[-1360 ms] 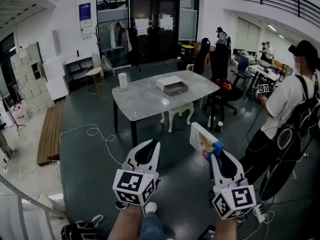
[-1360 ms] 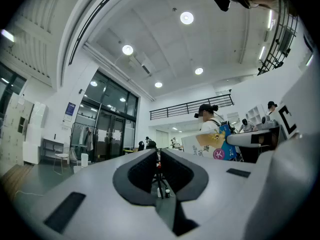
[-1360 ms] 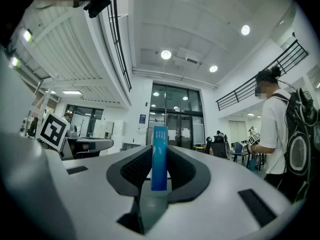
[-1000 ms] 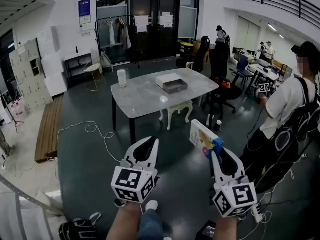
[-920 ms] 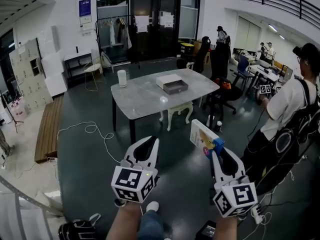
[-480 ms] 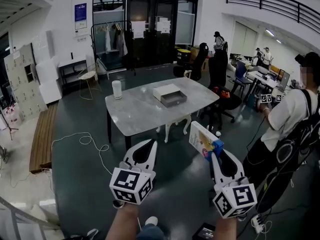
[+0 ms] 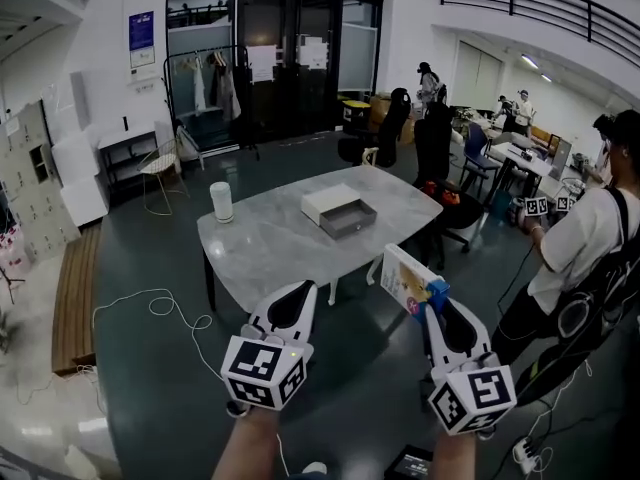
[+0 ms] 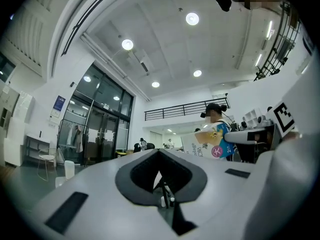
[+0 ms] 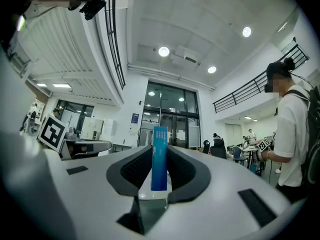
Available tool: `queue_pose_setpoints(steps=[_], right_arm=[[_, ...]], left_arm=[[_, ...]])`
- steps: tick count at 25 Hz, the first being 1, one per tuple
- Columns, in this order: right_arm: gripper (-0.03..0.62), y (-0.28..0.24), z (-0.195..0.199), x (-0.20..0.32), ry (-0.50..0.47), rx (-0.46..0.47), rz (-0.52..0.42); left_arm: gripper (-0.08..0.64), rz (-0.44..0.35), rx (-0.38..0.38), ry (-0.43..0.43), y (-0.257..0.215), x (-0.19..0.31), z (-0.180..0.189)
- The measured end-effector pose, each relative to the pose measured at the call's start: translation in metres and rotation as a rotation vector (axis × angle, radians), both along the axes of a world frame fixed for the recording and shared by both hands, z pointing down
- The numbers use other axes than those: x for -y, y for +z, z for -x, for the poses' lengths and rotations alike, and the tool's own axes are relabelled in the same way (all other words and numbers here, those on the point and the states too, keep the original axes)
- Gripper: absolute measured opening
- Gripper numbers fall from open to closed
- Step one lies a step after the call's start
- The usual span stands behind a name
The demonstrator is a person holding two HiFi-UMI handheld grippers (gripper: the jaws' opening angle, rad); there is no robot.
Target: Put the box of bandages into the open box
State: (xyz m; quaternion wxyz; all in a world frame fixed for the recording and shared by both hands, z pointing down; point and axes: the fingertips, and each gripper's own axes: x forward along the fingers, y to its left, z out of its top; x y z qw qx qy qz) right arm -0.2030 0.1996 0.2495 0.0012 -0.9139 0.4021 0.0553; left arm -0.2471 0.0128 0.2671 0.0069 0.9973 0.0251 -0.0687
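The pale grey marble-topped table [image 7: 262,248] stands ahead across the dark floor, carrying the shallow white-and-grey open box [image 7: 338,212]. The white and blue cardboard box of bandages [image 7: 409,280] is not in it yet. It stands upright, clamped edge-on in the right gripper [image 7: 428,306], apparently short of the table. The left gripper [image 7: 298,290] has its jaws together on nothing. Pick-up looks done; the approach and drop-in remain.

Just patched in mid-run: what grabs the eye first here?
The colourful box of bandages stands out, clamped in the right gripper in the foreground. Beyond it, the open box sits on the grey table mid-room. The left gripper is shut and empty.
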Motion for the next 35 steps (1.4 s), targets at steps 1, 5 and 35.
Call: queue_pose_setpoints(steps=[1, 5, 35], right_arm=[[0.106, 0.001, -0.006, 0.006, 0.002, -0.002, -0.005], [0.106, 0.007, -0.026, 0.023, 0.005, 0.013, -0.006], [0.106, 0.018, -0.298, 0.1, -0.159, 0.074, 0.003]], left_arm=[[0.012, -0.004, -0.001, 0.004, 0.001, 0.006, -0.005], [0.012, 0.015, 0.012, 0.003, 0.01, 0.029, -0.024], [0.012, 0.074, 0.056, -0.146, 0.03, 0.103, -0.268]])
